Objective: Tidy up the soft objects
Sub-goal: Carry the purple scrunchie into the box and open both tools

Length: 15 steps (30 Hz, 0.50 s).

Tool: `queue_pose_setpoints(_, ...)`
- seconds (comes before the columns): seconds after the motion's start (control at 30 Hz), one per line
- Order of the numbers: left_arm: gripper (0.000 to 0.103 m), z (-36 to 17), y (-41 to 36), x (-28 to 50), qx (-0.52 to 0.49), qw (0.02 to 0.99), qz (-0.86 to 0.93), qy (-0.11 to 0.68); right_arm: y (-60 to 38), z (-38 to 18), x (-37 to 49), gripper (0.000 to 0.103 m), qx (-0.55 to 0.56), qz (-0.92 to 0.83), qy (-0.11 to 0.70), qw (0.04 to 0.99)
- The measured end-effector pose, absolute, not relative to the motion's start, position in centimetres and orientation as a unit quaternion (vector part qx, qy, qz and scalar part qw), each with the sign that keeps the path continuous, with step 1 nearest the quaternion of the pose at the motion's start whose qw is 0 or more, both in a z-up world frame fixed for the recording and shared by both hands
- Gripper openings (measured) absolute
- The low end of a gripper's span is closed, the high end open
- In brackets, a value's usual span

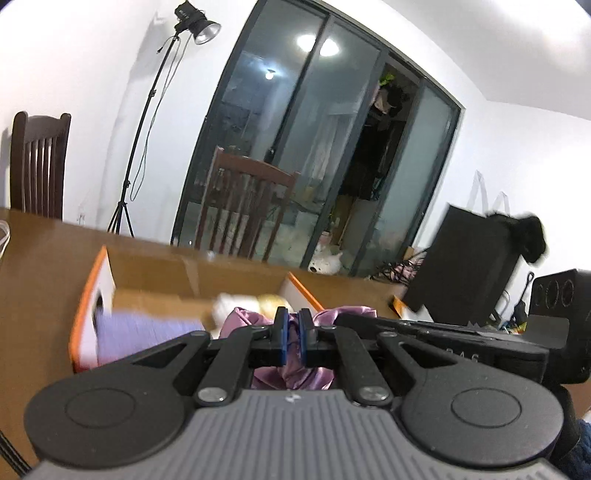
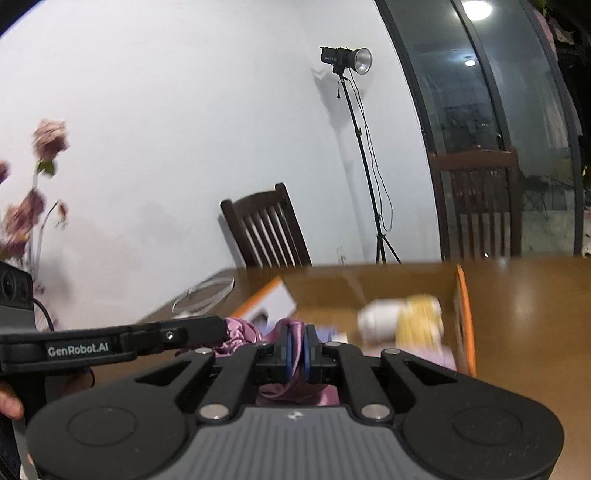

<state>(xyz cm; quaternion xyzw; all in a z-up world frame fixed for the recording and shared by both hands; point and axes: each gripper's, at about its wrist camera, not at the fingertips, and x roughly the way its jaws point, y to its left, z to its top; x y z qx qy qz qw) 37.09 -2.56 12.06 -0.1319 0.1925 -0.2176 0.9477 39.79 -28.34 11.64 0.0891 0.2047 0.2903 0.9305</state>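
Jaws of both my grippers are clamped on the same shiny pink-purple satin cloth (image 1: pixel 291 332): my left gripper (image 1: pixel 290 334) pinches a fold of it between its blue pads, and my right gripper (image 2: pixel 297 350) does likewise, with the satin bunched up between the pads and spilling out below them. Both hold the cloth up just above the brown wooden bench (image 1: pixel 37 266), at the near edge of an open cardboard box with orange-and-white flaps (image 1: pixel 88 295).

Inside that box lie a flat pale lilac piece of fabric (image 1: pixel 147 328) on the left and a soft white and yellow plush thing (image 2: pixel 402 317) toward the far right corner; motion blur keeps me from telling its shape.

From my left camera, my right gripper's black body reaches in from the right, its tip at the satin. From my right camera, my left gripper comes in from the left, a hand (image 2: pixel 9 402) around its handle.

Beyond the bench stand two dark wooden slat-back chairs (image 1: pixel 37 162), a black studio lamp on a tripod stand (image 1: pixel 195 26) against the white wall, and dark-framed glass sliding doors (image 1: pixel 314 147). Blurred pink flowers (image 2: pixel 48 140) show at the left edge of my right view.
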Motion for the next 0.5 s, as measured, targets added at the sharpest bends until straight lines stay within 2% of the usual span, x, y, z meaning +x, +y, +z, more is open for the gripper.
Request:
queue_pose_setpoints(0.13, 0.006, 12.7, 0.3, 45.9, -0.139, 0.946, -0.186, 0.228, -24.9, 13.0, 49.1, 0.006, 0.095, 0.294, 0.231, 0.922)
queue_pose_setpoints(0.3, 0.006, 10.1, 2.3, 55.9, -0.146, 0.935, -0.119, 0.300, -19.7, 10.5, 60.6, 0.006, 0.112, 0.269, 0.313, 0.904)
queue_pose_setpoints(0.43, 0.008, 8.4, 1.9, 60.3, -0.085, 0.934, -0.070, 0.340, -16.8, 7.7, 66.3, 0.006, 0.128, 0.247, 0.370, 0.886)
queue_pose_setpoints(0.5, 0.009, 8.0, 1.5, 61.6, -0.052, 0.934, -0.046, 0.351, -16.0, 6.2, 68.4, 0.012, 0.150, 0.233, 0.396, 0.875)
